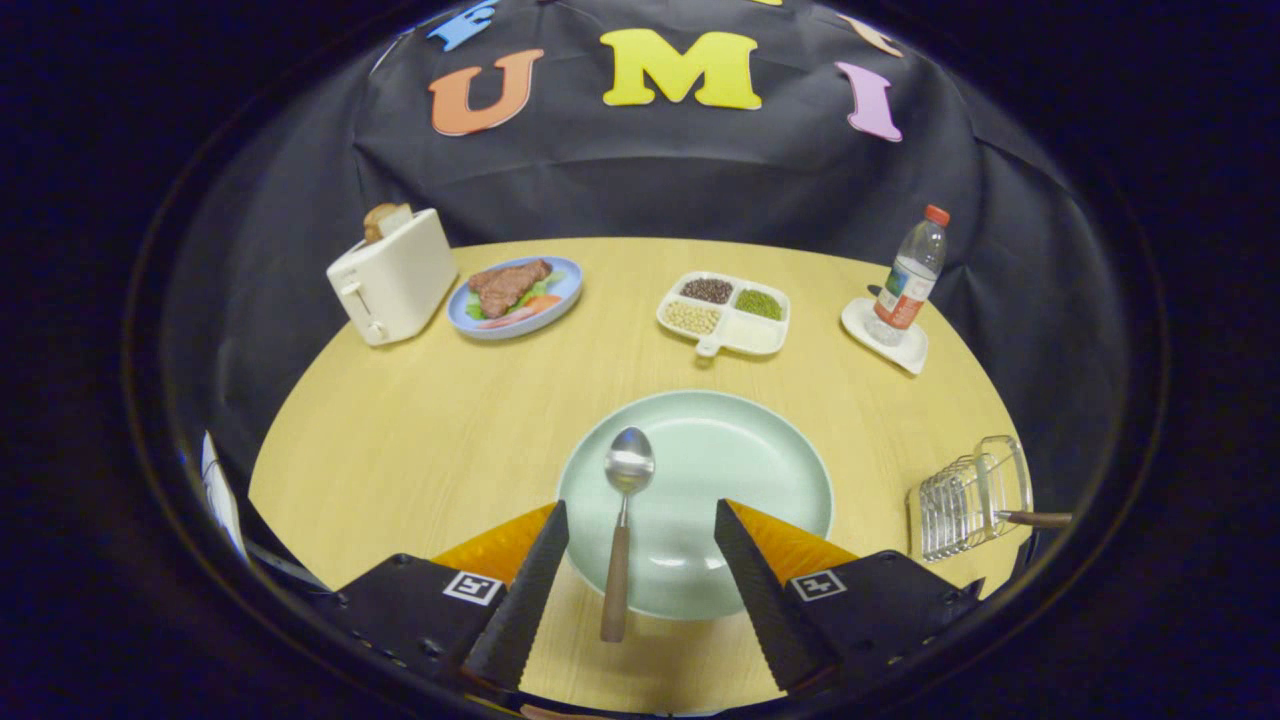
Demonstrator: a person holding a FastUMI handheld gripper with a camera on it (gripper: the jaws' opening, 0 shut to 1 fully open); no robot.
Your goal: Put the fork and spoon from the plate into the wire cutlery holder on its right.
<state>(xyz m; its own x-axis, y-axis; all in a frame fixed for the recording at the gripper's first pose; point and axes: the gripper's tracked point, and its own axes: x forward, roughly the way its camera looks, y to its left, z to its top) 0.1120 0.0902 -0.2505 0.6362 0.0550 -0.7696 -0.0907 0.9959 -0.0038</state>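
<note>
A spoon [622, 520] with a metal bowl and a wooden handle lies on the left part of a pale green plate [760, 470], its handle reaching over the near rim onto the table. My gripper [640, 525] is open, with the spoon's handle between the two fingers, nearer the left one, and neither finger touching it. To the right of the plate stands the wire cutlery holder [970, 495]. A wooden handle [1035, 518] sticks out of it to the right.
On the round wooden table [420, 420] beyond the plate stand a white toaster [393, 277] with bread, a blue plate of food [515, 295], a divided white dish of beans [725, 312], and a water bottle [908, 275] on a white coaster.
</note>
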